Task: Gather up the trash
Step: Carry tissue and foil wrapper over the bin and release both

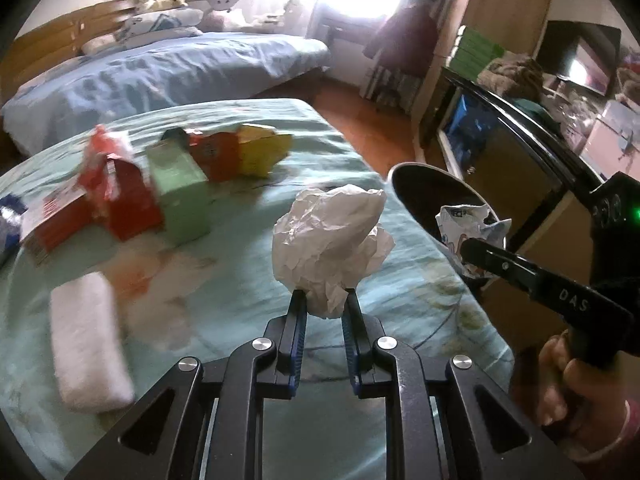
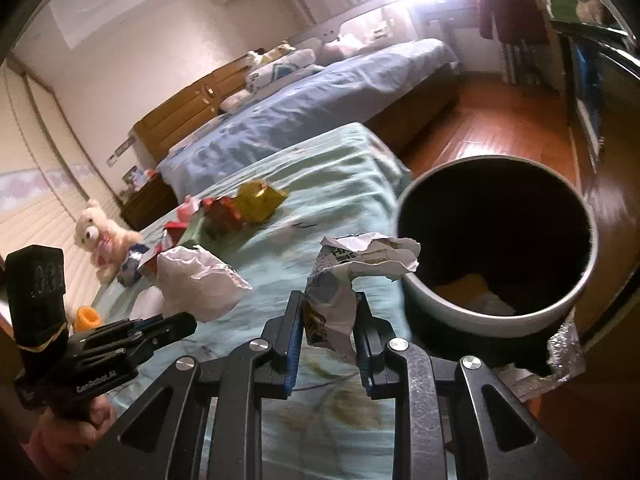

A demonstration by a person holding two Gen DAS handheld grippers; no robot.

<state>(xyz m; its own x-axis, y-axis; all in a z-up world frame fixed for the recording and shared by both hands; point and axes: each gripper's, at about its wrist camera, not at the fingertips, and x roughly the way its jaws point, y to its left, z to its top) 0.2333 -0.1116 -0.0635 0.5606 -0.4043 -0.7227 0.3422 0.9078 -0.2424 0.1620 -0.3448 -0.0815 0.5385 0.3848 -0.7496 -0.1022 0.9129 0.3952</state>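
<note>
My left gripper [image 1: 325, 298] is shut on a crumpled white paper ball [image 1: 332, 240] and holds it above the teal bedspread; the ball also shows in the right wrist view [image 2: 196, 280]. My right gripper [image 2: 330, 300] is shut on a crumpled printed wrapper [image 2: 352, 272], held just left of the round bin [image 2: 500, 320], whose dark inside holds some trash. In the left wrist view the right gripper [image 1: 476, 252] holds the wrapper [image 1: 468, 220] at the bin's rim [image 1: 404, 168].
Red, green and yellow cartons [image 1: 180, 184] and a rolled white towel [image 1: 88, 340] lie on the teal bed [image 1: 280, 360]. A plush toy [image 2: 100, 236] sits at its far end. A second blue bed [image 1: 160, 68] stands beyond. A wooden floor [image 2: 500, 120] and cabinets [image 1: 500, 168] are on the right.
</note>
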